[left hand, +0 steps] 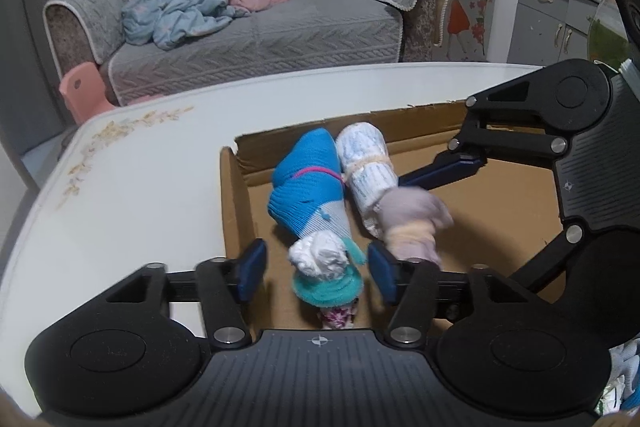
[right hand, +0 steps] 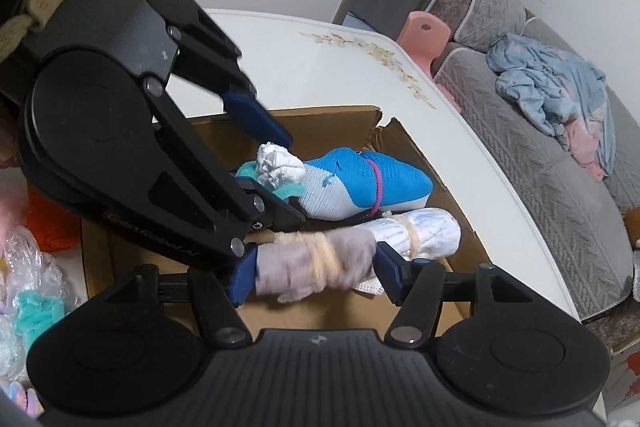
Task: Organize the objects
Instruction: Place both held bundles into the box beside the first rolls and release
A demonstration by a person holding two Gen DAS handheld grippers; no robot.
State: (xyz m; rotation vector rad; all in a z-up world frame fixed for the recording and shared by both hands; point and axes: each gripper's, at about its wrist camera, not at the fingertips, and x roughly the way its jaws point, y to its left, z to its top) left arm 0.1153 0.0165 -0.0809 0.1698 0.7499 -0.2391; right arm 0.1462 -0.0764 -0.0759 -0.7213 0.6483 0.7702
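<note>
An open cardboard box (left hand: pixel 236 195) (right hand: pixel 404 143) sits on the white table. Inside lie a blue and white knit bundle (left hand: pixel 308 179) (right hand: pixel 360 179) with a pink band and a white roll (left hand: pixel 368 163) (right hand: pixel 420 227) tied with cream string. My left gripper (left hand: pixel 318 271) (right hand: pixel 276 171) is open around a white and teal bundle (left hand: pixel 324 267) (right hand: pixel 280 167), with a gap beside the pads. My right gripper (right hand: pixel 316 273) straddles a lilac-grey roll (right hand: pixel 316 267) (left hand: pixel 412 223) wound with yellow string. That roll is blurred while the box is sharp, so it lies loose between the pads.
The white table (left hand: pixel 120 187) has a floral print near its rounded edge. A grey sofa (left hand: pixel 240 39) with a blue blanket and a pink stool (left hand: pixel 80 83) stand beyond it. Plastic-wrapped and orange items (right hand: pixel 28 267) lie left of the box.
</note>
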